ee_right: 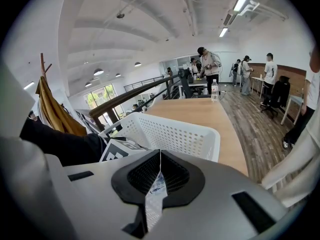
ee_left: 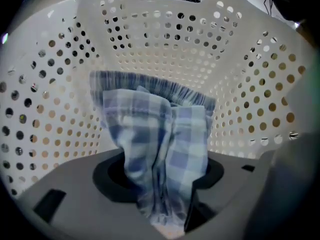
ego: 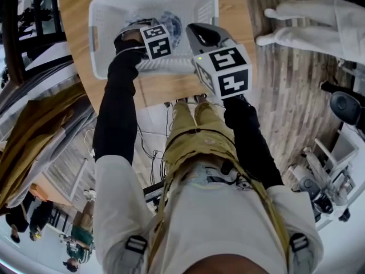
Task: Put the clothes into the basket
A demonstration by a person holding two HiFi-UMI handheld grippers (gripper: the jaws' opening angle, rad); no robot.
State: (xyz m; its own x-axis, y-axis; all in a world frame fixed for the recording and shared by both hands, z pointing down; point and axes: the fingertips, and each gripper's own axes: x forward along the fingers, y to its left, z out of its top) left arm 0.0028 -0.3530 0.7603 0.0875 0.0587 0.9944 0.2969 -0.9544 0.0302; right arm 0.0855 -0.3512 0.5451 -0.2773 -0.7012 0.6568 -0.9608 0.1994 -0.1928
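Note:
A white perforated basket [ego: 108, 4] stands on a wooden table [ego: 234, 4]. My left gripper [ego: 147, 29] points straight down inside it, shut on a blue and white checked cloth [ee_left: 160, 139]. The cloth hangs from the jaws against the basket's wall [ee_left: 165, 39], and a little of it shows in the head view [ego: 171, 19]. In the left gripper view, fabric fills the gap at the left gripper [ee_left: 162, 204]. My right gripper [ego: 201, 34] hovers over the basket's near rim, tilted downward, shut with nothing in it. In the right gripper view the right gripper [ee_right: 159, 176] faces the basket [ee_right: 175, 134].
A person in white clothing [ego: 319, 21] stands by the table's right side. A brown-yellow garment [ego: 34, 136] hangs on a rack at the left. A bottle [ee_right: 214, 90] stands at the table's far end, with several people [ee_right: 207, 66] beyond. Wooden floor lies to the right.

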